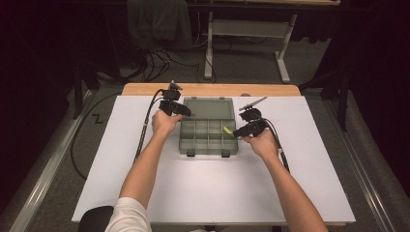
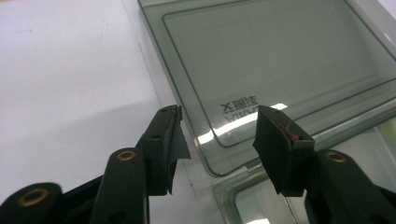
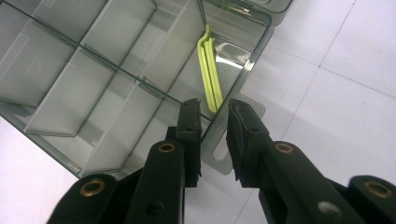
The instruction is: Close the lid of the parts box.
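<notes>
Right now I have the left tool (image 1: 186, 112) at the far left corner of the open organiser box (image 1: 209, 140), which sits in the middle of the white worktop (image 1: 193, 193) with its smoky clear lid (image 2: 280, 60) folded back flat toward the far edge. Seen from the left tool's own view, its two pads stand well apart, one on either side of the lid's near corner, with nothing pinched between them; neither pad presses on the plastic, as far as I can see (some printed lettering on the lid shows in the gap)

My right tool (image 1: 236, 132) is at the box's right side. From its own view the pads are only narrowly apart, and the slim yellow-green strip (image 3: 208, 70) runs up from between them into the rightmost compartment, leaning along the box wall. Whether the pads actually clamp the strip's lower end I cannot tell, since the end is hidden behind them and the wall. From above, the strip pokes out just ahead of that tool, over the box's right-hand row. The other compartments look bare
</notes>
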`<control>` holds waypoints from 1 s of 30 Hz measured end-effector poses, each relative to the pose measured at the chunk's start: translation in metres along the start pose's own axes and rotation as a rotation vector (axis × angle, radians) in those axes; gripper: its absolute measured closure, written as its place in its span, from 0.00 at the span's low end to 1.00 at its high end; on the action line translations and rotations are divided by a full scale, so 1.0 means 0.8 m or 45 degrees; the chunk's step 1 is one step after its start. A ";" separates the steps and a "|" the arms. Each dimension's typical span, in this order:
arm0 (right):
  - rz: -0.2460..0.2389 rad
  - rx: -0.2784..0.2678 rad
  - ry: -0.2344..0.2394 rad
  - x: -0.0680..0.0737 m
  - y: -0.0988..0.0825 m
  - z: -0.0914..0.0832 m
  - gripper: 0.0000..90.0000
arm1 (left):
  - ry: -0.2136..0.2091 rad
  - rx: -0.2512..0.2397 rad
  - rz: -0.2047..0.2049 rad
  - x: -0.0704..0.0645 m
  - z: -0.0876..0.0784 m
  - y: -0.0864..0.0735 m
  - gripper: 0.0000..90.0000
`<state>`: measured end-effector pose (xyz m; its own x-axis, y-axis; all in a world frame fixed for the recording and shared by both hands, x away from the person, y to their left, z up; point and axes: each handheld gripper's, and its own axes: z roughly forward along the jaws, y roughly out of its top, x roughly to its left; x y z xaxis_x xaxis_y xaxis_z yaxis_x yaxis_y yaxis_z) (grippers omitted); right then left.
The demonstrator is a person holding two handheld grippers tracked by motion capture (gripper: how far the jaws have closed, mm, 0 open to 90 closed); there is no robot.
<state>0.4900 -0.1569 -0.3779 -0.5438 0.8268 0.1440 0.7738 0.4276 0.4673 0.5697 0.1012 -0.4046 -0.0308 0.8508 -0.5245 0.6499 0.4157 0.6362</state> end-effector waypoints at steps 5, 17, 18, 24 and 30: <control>0.001 -0.002 0.000 0.000 0.000 0.000 0.86 | -0.012 0.032 -0.064 0.006 0.004 0.002 0.58; 0.002 0.000 -0.004 0.001 0.000 0.000 0.86 | -0.047 0.064 -0.175 0.013 0.012 0.006 0.59; 0.001 0.000 -0.004 0.001 0.000 0.000 0.86 | -0.050 0.064 -0.180 0.013 0.012 0.006 0.59; 0.002 0.000 -0.001 0.000 0.000 0.000 0.86 | -0.066 0.084 -0.221 0.016 0.013 0.008 0.57; 0.002 0.004 -0.002 0.000 0.000 0.000 0.86 | -0.079 0.098 -0.251 0.019 0.015 0.009 0.57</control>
<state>0.4900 -0.1566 -0.3776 -0.5421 0.8280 0.1437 0.7758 0.4273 0.4643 0.5831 0.1131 -0.4145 -0.1178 0.7332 -0.6697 0.6920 0.5443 0.4742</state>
